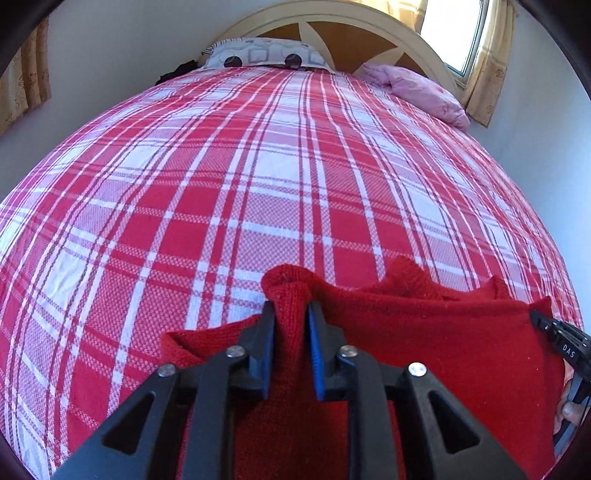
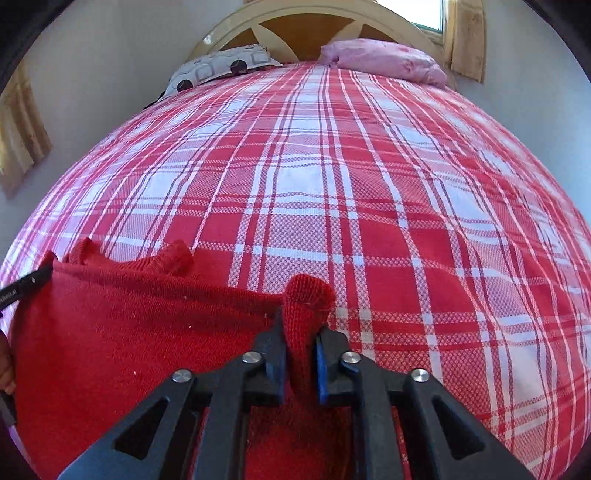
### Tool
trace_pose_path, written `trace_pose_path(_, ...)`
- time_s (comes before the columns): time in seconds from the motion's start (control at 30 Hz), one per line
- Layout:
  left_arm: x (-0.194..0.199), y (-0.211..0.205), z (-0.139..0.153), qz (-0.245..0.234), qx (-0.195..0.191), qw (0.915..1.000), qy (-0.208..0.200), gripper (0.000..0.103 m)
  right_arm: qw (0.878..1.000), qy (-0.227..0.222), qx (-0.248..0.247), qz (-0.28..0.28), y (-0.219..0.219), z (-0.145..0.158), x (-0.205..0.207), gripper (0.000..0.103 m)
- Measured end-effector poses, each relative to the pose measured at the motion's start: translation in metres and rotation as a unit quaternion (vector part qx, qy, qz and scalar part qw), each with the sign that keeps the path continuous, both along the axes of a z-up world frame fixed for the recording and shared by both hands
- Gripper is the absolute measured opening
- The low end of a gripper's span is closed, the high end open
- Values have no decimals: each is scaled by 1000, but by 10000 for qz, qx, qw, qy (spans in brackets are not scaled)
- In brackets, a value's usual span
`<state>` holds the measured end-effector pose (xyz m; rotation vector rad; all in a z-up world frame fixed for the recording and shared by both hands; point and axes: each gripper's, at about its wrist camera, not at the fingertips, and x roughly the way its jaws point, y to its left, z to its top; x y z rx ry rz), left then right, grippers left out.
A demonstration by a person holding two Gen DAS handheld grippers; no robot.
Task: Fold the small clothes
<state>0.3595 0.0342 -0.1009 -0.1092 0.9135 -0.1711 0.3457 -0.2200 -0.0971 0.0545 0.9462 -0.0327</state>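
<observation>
A small red knitted garment (image 1: pixel 443 343) is stretched between both grippers above the near end of the bed; it also shows in the right wrist view (image 2: pixel 129 339). My left gripper (image 1: pixel 291 314) is shut on a bunched corner of the garment. My right gripper (image 2: pixel 301 325) is shut on the opposite bunched corner. The right gripper's body shows at the right edge of the left wrist view (image 1: pixel 561 343). The left gripper's tip shows at the left edge of the right wrist view (image 2: pixel 26 284). The lower part of the garment is hidden under the grippers.
The bed has a red and white plaid cover (image 1: pixel 258 177). At its far end lie a patterned grey pillow (image 1: pixel 266 53) and a pink pillow (image 1: pixel 417 88) against a cream headboard (image 1: pixel 369 26). A window with curtains (image 1: pixel 491 74) is at the far right.
</observation>
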Motion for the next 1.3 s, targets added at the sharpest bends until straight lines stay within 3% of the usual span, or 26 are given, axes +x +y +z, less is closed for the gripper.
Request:
trace_pose_path(0.07, -1, 4, 5, 0, 14, 10000, 10, 30, 9988, 31, 478, -86, -14, 6, -1, 23)
trace_pose_path(0.13, -4, 10, 22, 154, 327, 9991, -205, 41, 9926, -453, 1055, -399, -34, 32, -22, 23)
trace_pose_path(0.17, -9, 17, 34, 281, 495, 9971, -506, 52, 9886, -745, 1210, -500, -41, 46, -34, 27)
trace_pose_path(0.23, -26, 33, 55, 446, 605, 9926, -952, 70, 9793, -1350, 1346, -672, -52, 75, -73, 49)
trace_pose_path(0.27, -35, 41, 64, 478, 612, 9914, -1054, 72, 9784, -1455, 1286, -710, -53, 82, -86, 50)
trace_pose_path(0.4, -77, 58, 70, 293, 443, 9937, -991, 72, 9822, -1391, 1221, -335, -30, 88, -146, 50)
trace_pose_path(0.53, -124, 58, 50, 84, 294, 9965, -783, 72, 9897, -1215, 763, 29, 15, 68, -197, 50)
trace_pose_path(0.63, -151, 48, 32, 54, 478, 9960, -751, 72, 9935, -987, 565, 0, 29, 43, -206, 50)
trace_pose_path(0.73, -160, 41, 14, 93, 626, 9964, -559, 72, 9944, -769, 715, -151, 31, 16, -211, 50)
trace_pose_path(0.8, -164, 40, 1, 141, 767, 9962, -387, 72, 9949, -785, 618, -153, 32, 14, -212, 50)
trace_pose_path(0.87, -165, 44, -4, 183, 661, 9969, -381, 76, 9951, -773, 596, -137, 33, 15, -212, 51)
trace_pose_path(1.03, -174, 61, 7, 352, 310, 9984, -324, 76, 9887, -1094, 948, -392, 17, 28, -231, 51)
trace_pose_path(1.13, -183, 69, 6, 424, 157, 9985, -306, 81, 9820, -1241, 1289, -608, -1, 34, -245, 51)
trace_pose_path(1.3, -174, 72, -7, 523, -238, 9983, -32, 83, 9769, -1029, 1652, -887, -20, 23, -246, 51)
